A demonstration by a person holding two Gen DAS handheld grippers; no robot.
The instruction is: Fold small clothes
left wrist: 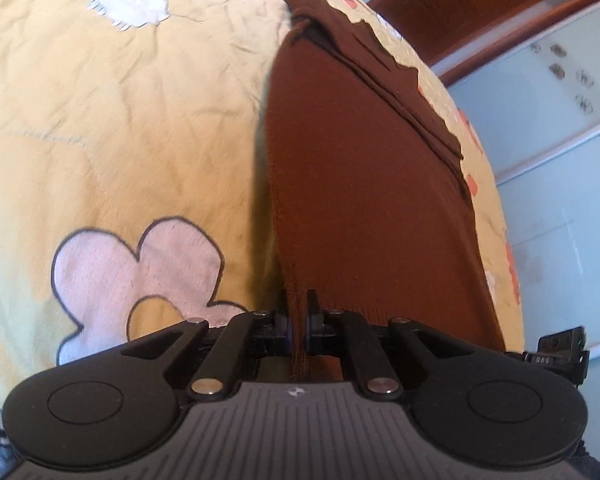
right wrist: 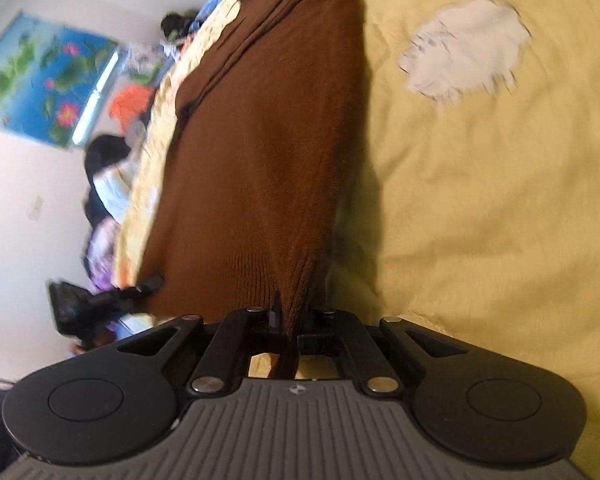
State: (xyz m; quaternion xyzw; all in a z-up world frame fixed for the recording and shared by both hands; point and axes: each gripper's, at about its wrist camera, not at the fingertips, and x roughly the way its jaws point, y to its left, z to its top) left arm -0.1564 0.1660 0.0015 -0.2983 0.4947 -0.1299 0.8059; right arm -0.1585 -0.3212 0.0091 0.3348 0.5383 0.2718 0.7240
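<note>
1. Step: mid-fold. Both grippers hold the ribbed hem of the brown sweater (left wrist: 364,184), lifted above the yellow bedsheet (left wrist: 120,120); the rest lies along the bed's edge.
2. Left gripper (left wrist: 299,312): clenched on the hem.
3. Right gripper (right wrist: 296,312): clenched on a hem corner too.
4. Next, prob.: carry the hem over toward the far end w/ both grippers level, then let go.

The brown sweater (right wrist: 260,152) runs off the top edge in the right wrist view, its far end unseen. The right tongs' (right wrist: 290,320) far finger is buried behind knit. Background clutter (right wrist: 108,184) by the wall is too blurred to name.
</note>
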